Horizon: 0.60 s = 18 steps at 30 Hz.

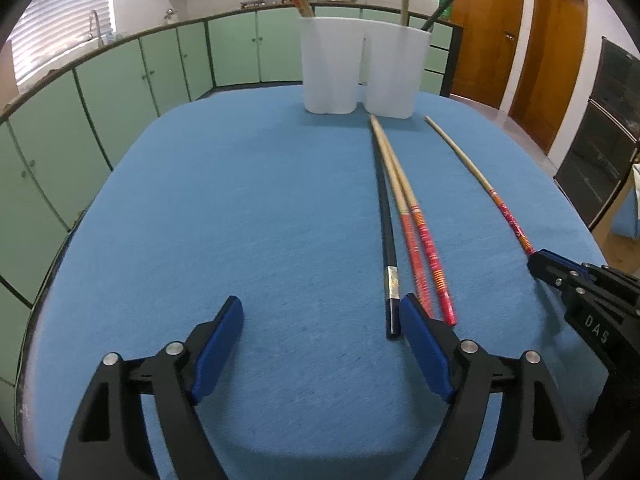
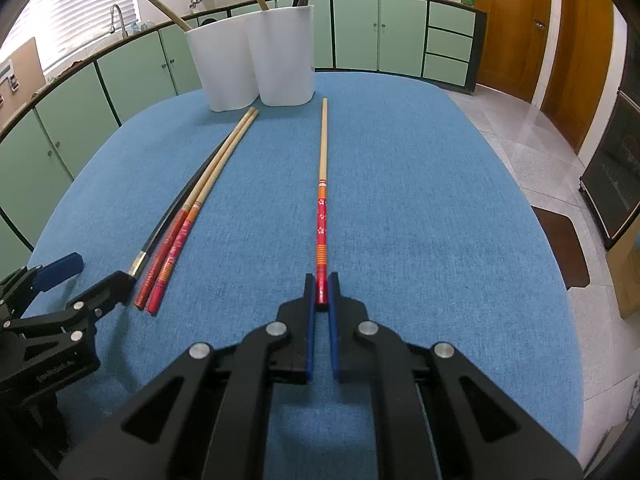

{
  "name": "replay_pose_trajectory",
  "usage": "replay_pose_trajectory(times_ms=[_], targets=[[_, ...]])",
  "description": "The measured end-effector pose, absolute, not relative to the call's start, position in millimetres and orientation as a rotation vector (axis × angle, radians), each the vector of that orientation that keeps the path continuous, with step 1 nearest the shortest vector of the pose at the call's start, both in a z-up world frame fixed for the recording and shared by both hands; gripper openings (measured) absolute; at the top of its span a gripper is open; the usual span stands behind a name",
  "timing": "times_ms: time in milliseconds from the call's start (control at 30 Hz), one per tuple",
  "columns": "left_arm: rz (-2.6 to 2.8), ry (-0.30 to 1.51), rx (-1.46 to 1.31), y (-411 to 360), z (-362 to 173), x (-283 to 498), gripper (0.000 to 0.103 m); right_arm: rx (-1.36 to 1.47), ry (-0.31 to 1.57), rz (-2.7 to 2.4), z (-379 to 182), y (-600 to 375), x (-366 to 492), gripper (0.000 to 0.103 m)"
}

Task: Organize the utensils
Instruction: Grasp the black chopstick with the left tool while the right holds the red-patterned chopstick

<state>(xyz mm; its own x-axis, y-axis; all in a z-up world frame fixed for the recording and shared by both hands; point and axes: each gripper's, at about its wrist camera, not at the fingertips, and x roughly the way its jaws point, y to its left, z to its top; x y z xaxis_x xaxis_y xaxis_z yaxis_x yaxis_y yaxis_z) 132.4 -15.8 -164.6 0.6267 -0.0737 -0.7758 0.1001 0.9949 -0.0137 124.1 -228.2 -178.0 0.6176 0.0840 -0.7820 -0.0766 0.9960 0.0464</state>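
Observation:
A white two-compartment holder point(image 1: 362, 68) stands at the far side of the blue table and holds several chopsticks; it also shows in the right wrist view point(image 2: 256, 56). A black chopstick point(image 1: 386, 232) and two red-handled chopsticks point(image 1: 418, 240) lie side by side on the cloth. My left gripper point(image 1: 322, 322) is open, its right pad beside the black chopstick's near end. My right gripper point(image 2: 322, 290) is shut on the red end of a single red-handled chopstick point(image 2: 322, 184) that lies on the table, also visible in the left wrist view point(image 1: 480, 184).
The blue table point(image 2: 420, 220) drops off to a tiled floor on the right. Green cabinets point(image 1: 120, 76) run behind the table, wooden doors point(image 1: 520, 36) at the back right.

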Motion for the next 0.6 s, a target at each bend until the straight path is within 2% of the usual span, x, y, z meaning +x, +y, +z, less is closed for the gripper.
replay_pose_trajectory(times_ms=[500,567,600], targets=[[-0.098,0.882,0.052,-15.1,-164.2,126.3,0.078,0.009,0.9,0.112,-177.7,-232.9,123.0,0.007],[-0.11,0.89,0.063,-18.8,-165.3,126.5,0.075,0.012,0.899,0.116,-177.6,-232.9,123.1,0.007],[-0.119,0.893,0.062,-19.6,-165.9,127.0,0.069,0.016,0.899,0.119,-177.6,-233.3,123.2,0.007]])
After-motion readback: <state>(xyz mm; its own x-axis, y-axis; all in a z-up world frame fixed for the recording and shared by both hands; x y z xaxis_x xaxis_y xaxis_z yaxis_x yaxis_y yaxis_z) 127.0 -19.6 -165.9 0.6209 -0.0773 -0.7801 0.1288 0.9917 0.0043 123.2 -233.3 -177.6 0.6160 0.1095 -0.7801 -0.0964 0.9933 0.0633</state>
